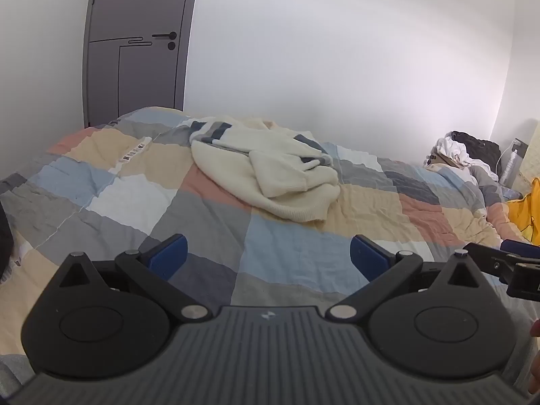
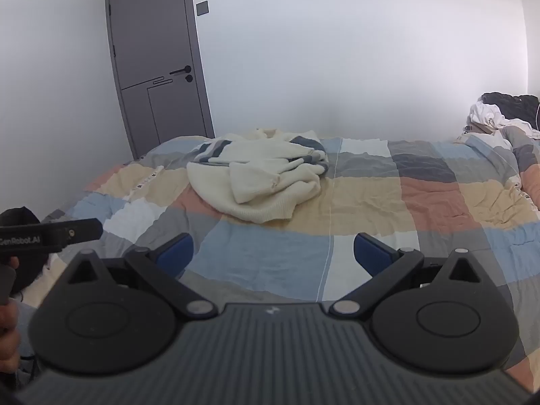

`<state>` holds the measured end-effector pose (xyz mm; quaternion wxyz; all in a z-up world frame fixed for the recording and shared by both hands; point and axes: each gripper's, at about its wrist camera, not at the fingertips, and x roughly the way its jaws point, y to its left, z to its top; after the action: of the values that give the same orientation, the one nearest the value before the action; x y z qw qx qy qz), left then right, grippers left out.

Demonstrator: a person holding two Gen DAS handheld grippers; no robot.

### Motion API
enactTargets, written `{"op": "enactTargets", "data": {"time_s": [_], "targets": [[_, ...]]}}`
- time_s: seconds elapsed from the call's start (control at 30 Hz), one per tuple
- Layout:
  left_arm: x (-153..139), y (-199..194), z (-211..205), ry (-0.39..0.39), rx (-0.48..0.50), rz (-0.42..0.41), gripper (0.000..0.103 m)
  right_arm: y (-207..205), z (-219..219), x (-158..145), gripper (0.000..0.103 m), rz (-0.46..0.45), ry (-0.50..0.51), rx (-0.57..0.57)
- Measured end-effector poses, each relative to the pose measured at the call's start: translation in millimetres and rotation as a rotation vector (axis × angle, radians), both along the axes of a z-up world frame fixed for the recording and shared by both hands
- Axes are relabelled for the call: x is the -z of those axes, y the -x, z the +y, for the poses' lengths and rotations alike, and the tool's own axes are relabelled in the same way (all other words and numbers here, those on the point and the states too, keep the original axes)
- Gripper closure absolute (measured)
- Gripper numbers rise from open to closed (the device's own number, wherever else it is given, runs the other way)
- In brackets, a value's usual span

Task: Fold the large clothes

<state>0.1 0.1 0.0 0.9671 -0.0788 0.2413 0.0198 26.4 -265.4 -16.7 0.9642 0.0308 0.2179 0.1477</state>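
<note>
A cream knit sweater with grey-blue stripes (image 1: 266, 165) lies crumpled on the checked quilt (image 1: 287, 256) of a bed, toward the far side; it also shows in the right wrist view (image 2: 260, 175). My left gripper (image 1: 268, 258) is open and empty, held above the near part of the quilt (image 2: 270, 253), well short of the sweater. My right gripper (image 2: 273, 253) is open and empty too, side by side with the left. The right gripper's blue tip shows at the right edge of the left wrist view (image 1: 516, 248). The left gripper's black body shows at the left edge of the right wrist view (image 2: 50, 234).
A grey door (image 1: 135, 44) stands shut in the white wall behind the bed. A heap of white and dark clothes (image 1: 469, 150) lies at the bed's far right, with a yellow garment (image 1: 526, 212) nearer. A dark object (image 2: 20, 216) sits at the bed's left edge.
</note>
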Motion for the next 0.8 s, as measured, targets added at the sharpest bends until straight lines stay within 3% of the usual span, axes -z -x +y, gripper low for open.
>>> {"op": "enactTargets", "data": {"time_s": [0.8], "targets": [[4.5,-4.4,1.6,-0.007,0.001,0.003,0.000,-7.5,-0.2,2.3,0.000,0.014,0.000,0.037]]}}
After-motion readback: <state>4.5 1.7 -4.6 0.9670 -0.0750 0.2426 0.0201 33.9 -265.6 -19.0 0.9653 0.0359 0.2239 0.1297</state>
